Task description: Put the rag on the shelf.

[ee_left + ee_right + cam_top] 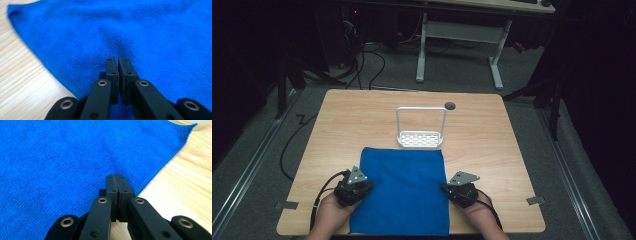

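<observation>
A blue cloth (403, 190) lies spread flat on the wooden table (342, 125), and its near end reaches the table's front edge. My left gripper (360, 188) rests at the cloth's left edge. In the left gripper view the left gripper (117, 59) has its jaws shut and its tips low over the blue cloth (140, 32), with nothing seen between them. My right gripper (451, 189) sits at the cloth's right edge. Its own view shows the right gripper (116, 176) with jaws pressed together just inside the blue cloth's (62, 157) border.
A white wire rack (420, 127) with a tall handle stands just beyond the cloth's far edge. A small dark round hole (450, 105) sits in the table behind it. Bare wood (22, 82) lies on either side of the cloth. A desk frame and cables stand on the floor beyond.
</observation>
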The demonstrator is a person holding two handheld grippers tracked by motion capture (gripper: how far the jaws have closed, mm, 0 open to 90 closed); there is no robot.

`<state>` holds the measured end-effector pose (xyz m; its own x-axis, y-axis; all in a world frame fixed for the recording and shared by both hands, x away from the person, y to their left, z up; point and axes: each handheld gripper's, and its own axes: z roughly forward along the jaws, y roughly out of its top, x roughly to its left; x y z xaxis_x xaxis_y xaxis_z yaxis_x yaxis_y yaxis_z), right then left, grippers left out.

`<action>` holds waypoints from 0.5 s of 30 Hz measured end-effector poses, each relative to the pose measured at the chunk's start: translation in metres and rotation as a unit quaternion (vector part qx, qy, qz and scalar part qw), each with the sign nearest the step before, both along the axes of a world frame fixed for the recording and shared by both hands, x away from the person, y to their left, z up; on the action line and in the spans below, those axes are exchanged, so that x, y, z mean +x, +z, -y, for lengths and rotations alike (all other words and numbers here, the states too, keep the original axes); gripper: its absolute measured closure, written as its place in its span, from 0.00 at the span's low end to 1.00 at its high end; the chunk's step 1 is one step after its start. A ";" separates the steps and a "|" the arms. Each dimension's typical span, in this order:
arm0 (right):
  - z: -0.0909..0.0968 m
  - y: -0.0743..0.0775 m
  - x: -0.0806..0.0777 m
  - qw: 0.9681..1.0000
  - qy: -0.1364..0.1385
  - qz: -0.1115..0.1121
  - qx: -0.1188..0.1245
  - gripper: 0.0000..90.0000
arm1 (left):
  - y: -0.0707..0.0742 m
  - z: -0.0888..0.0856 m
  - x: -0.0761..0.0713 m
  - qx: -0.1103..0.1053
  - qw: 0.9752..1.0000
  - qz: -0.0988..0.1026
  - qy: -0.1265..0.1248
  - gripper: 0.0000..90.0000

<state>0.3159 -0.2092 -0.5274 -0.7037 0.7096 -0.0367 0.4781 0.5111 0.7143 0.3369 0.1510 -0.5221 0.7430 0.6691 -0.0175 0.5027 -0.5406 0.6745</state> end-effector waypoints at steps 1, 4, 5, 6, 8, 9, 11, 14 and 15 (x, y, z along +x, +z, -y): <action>0.004 0.000 -0.002 1.000 -0.006 0.001 0.001 1.00 | 0.000 0.008 0.000 0.004 1.000 0.001 -0.012 0.97; 0.009 0.000 -0.004 1.000 -0.014 0.002 -0.001 1.00 | 0.001 0.016 0.001 0.006 1.000 0.003 -0.024 0.97; 0.011 0.000 -0.004 1.000 -0.016 0.001 0.000 1.00 | 0.001 0.018 0.001 0.005 1.000 0.002 -0.027 0.97; 0.013 0.000 -0.004 1.000 -0.020 0.003 0.000 1.00 | 0.001 0.018 0.001 0.005 1.000 0.002 -0.027 0.97; 0.016 0.000 -0.005 1.000 -0.026 0.002 -0.001 1.00 | 0.001 0.019 0.002 0.004 1.000 0.000 -0.031 0.97; 0.019 0.000 -0.005 1.000 -0.030 0.002 -0.002 1.00 | 0.001 0.020 0.003 0.002 0.999 -0.002 -0.033 0.97; 0.023 0.001 -0.006 0.999 -0.036 0.001 -0.003 1.00 | 0.001 0.022 0.003 0.002 0.999 -0.002 -0.035 0.97; 0.031 0.001 -0.006 0.999 -0.046 0.001 -0.006 1.00 | 0.001 0.026 0.001 0.001 0.999 -0.002 -0.042 0.96; 0.033 0.002 -0.006 0.999 -0.049 -0.001 -0.007 1.00 | 0.001 0.027 0.000 0.001 0.999 -0.001 -0.044 0.96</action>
<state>0.3096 -0.2423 -0.5258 -0.6309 0.7745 -0.0464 0.5277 0.4722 0.7061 0.3369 0.1239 -0.5214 0.7991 0.6010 -0.0176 0.4546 -0.5847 0.6719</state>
